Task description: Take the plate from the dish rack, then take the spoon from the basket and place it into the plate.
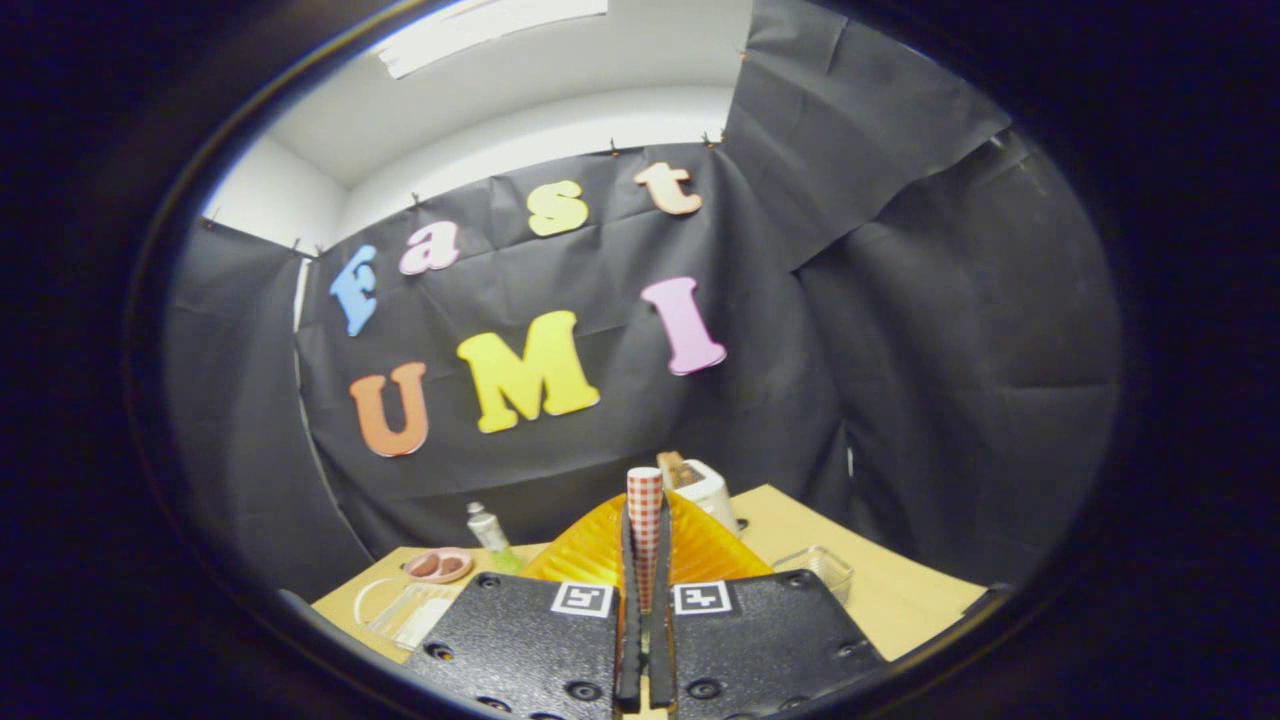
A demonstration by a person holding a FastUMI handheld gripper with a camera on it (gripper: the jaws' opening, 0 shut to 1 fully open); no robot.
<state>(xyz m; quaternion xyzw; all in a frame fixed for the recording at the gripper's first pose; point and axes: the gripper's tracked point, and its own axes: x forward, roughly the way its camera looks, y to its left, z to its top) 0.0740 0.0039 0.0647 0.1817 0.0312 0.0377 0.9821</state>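
Observation:
My gripper (645,500) is shut on the orange ribbed plate (585,558). The plate is lifted above the table and fans out to both sides of the fingers, its rim pinched between them. The two fingers stand almost touching, pointing up and forward toward the booth's back wall. The lower part of the plate is hidden behind the gripper's body.
A wooden table (900,590) lies below. Beyond the plate stands a white toaster (712,488) with bread in it. To the left are a small bottle (488,530), a pink dish (438,565) and a clear container (410,612). Another clear container (820,570) sits to the right.

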